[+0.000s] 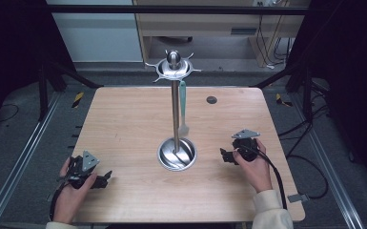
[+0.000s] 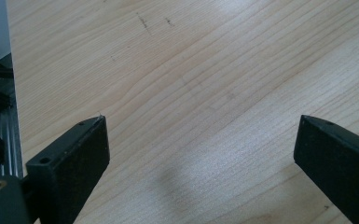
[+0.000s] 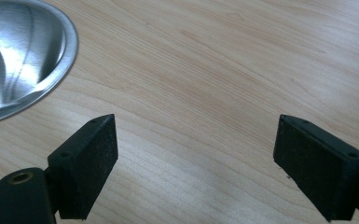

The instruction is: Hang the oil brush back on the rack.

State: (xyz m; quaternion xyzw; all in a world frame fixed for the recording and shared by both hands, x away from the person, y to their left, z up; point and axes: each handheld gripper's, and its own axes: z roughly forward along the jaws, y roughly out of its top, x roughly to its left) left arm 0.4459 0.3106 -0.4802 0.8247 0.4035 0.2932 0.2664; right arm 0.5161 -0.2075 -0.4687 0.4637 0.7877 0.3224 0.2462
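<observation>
A steel utensil stand rises from the middle of the wooden table (image 1: 124, 124), with a round dished base (image 1: 176, 155), a thin pole (image 1: 175, 109) and a hooked ring on top (image 1: 173, 69). A teal-handled utensil (image 1: 183, 102) hangs from the ring beside the pole. My left gripper (image 1: 105, 180) rests near the table's front left corner, open, with bare wood between its jaws (image 2: 203, 119). My right gripper (image 1: 225, 155) sits right of the base, also open and holding nothing (image 3: 196, 116). The base's rim (image 3: 51, 79) lies just off its left jaw.
A small dark round plug (image 1: 211, 99) is set in the table top at the back right. Metal rails (image 1: 24, 157) run along both sides below the table, and cables (image 1: 310, 167) lie on the floor at the right. A cabinet (image 1: 195, 24) stands behind.
</observation>
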